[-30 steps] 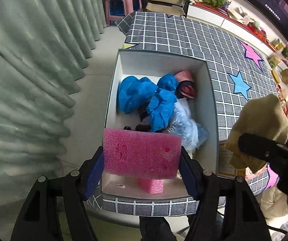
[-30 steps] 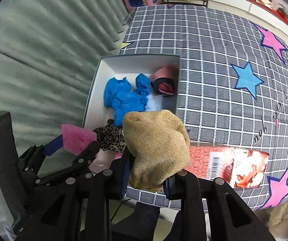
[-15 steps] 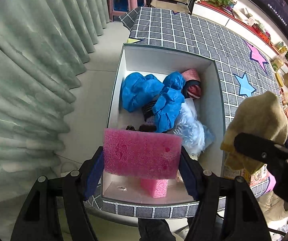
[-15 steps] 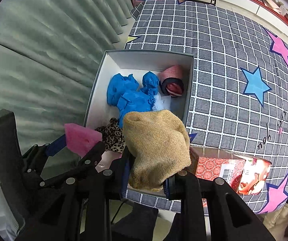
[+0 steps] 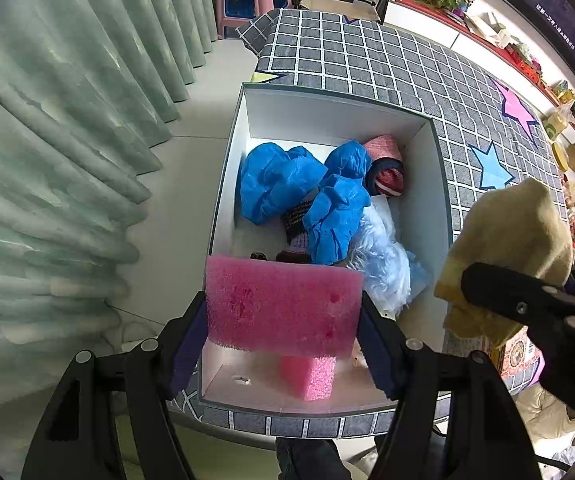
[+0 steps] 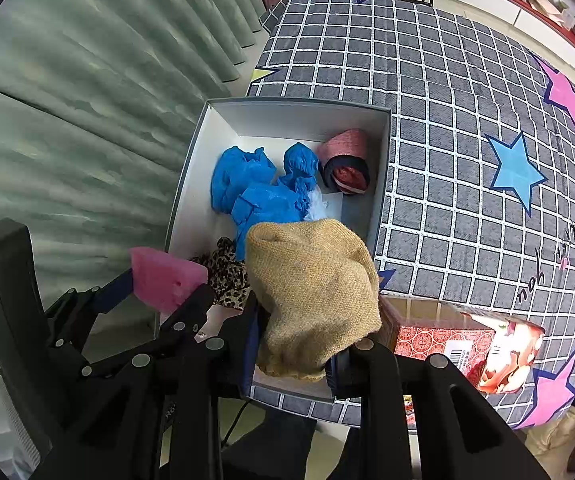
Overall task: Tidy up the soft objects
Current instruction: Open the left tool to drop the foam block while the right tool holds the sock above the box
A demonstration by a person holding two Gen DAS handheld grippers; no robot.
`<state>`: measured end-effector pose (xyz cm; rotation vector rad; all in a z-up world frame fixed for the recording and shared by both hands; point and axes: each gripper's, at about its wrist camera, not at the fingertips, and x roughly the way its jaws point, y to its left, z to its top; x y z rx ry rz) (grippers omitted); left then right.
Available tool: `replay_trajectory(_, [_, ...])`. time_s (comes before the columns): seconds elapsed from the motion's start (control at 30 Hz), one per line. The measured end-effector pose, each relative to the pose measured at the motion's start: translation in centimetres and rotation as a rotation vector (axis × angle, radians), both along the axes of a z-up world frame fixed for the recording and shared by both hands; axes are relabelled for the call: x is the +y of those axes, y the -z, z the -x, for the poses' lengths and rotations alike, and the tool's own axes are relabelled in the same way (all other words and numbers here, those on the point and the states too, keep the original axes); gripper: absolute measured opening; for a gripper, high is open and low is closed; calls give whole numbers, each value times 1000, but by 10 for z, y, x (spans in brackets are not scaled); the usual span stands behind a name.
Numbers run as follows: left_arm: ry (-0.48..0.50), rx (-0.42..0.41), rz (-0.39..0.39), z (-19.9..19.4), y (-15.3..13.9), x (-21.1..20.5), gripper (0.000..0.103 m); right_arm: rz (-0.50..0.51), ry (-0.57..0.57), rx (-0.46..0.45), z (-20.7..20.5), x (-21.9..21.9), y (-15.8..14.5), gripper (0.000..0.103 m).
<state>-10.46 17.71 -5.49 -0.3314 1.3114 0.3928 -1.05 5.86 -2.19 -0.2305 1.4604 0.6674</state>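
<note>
Both my hands have sunk nearer the white open cardboard box point(image 5: 439, 184) at the counter's corner, left gripper point(image 5: 283, 312) pinching the pink foam sponge block point(image 5: 279, 304), right gripper point(image 6: 291, 354) clamping the tan knitted sock point(image 6: 311, 288), both poised above it for dropping in.

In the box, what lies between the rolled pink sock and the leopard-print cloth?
Crumpled blue plastic covers fill most of that stretch between the rolled pink sock and the leopard-print cloth, with pale blue fluff beside them; the right wrist view shows it best.
</note>
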Motion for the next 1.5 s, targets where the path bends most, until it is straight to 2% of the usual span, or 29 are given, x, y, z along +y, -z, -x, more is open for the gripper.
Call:
replay_trajectory(1.23, [-4, 31, 13, -10, 10, 4, 73, 18, -30, 20, -10, 5, 13, 29])
replay_trajectory(1.33, [-20, -1, 51, -8, 9, 7, 75, 17, -35, 18, -11, 6, 13, 29])
replay_trajectory(1.37, [-20, -10, 71, -8, 8, 8, 82, 14, -41, 18, -11, 7, 13, 29])
replay_trajectory(1.4, [-18, -14, 85, -8, 8, 9, 84, 10, -47, 21, -11, 8, 13, 29])
replay_trajectory(1.43, [-12, -13, 97, -8, 9, 8, 84, 6, -50, 26, -12, 9, 13, 31])
replay_trajectory(1.47, [-4, -7, 105, -8, 10, 8, 84, 1, -49, 33, -12, 9, 13, 50])
replay_trajectory(1.5, [4, -4, 108, -8, 11, 7, 84, -1, -41, 34, -14, 8, 13, 83])
